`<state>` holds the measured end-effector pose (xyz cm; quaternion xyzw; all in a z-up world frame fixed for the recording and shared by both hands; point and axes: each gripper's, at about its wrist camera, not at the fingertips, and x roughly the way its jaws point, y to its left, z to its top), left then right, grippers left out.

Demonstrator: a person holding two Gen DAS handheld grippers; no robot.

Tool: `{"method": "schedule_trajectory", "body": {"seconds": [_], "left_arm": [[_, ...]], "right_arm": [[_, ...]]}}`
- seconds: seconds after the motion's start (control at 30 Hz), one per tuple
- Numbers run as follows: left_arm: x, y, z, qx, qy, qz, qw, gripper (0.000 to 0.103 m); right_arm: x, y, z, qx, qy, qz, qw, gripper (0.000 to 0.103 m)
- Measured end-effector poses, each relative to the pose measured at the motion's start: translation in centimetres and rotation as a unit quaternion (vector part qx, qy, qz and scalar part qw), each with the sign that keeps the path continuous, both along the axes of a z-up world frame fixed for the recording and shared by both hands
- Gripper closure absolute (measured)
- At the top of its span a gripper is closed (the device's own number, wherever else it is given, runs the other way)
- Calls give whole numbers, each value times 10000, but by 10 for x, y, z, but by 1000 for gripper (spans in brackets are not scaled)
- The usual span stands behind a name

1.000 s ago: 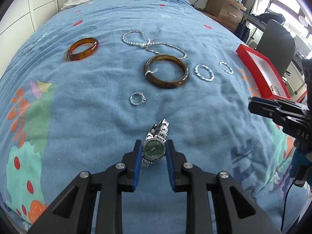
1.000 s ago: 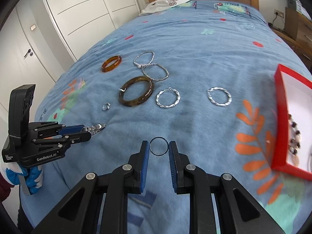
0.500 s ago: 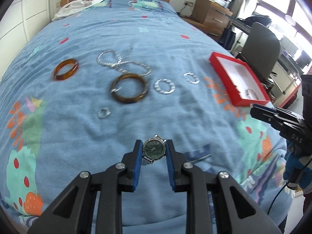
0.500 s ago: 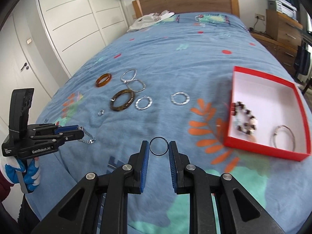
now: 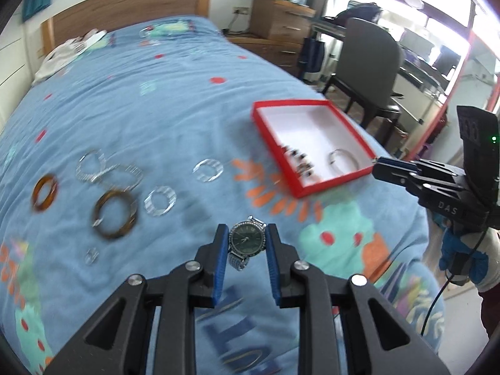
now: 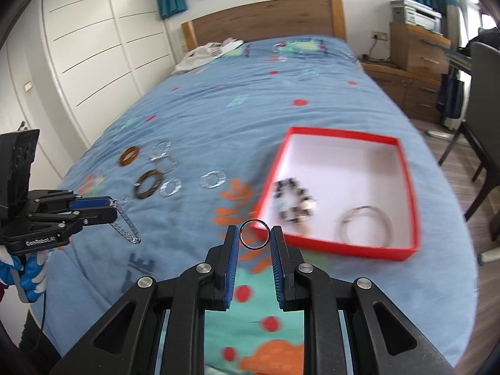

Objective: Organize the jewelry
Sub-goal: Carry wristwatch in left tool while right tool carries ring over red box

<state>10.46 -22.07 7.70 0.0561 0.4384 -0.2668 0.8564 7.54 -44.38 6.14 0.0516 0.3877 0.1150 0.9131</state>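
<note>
Aloft over the bed, left tongs point(image 5: 243, 243) clamp a watch point(image 5: 247, 240), right tongs point(image 6: 254, 241) a ring point(image 6: 254, 233); box point(image 6: 403, 168) at two o'clock. Thin ring could slip out sideways.

Home bedroom, blue-quilted bed point(image 6: 250, 109), wooden headboard point(image 6: 265, 22), white wardrobe point(image 6: 93, 47), dresser point(image 6: 418, 50)
</note>
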Motion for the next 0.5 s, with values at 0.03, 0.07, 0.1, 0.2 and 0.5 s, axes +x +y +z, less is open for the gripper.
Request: {"method": "schedule_trajectory", "body": {"seconds": [0.03, 0.07, 0.1, 0.2, 0.5], "left_arm": [[4, -8, 2, -21, -3, -55, 10000, 81], [10, -21, 5, -50, -6, -135, 9999, 81], [15, -29, 7, -62, -14, -187, 9998, 81], [31, -61, 13, -74, -78, -394, 9992, 81], [94, -150, 4, -97, -64, -688, 9976, 81]], "right_arm": [[2, -10, 2, -16, -7, -61, 10000, 83], [3, -19, 3, -34, -10, -123, 9999, 83], [5, -27, 4, -51, -12, -167, 9998, 83], [16, -50, 3, -83, 13, -288, 9996, 83], [81, -90, -16, -155, 177, -332, 9992, 83]]}}
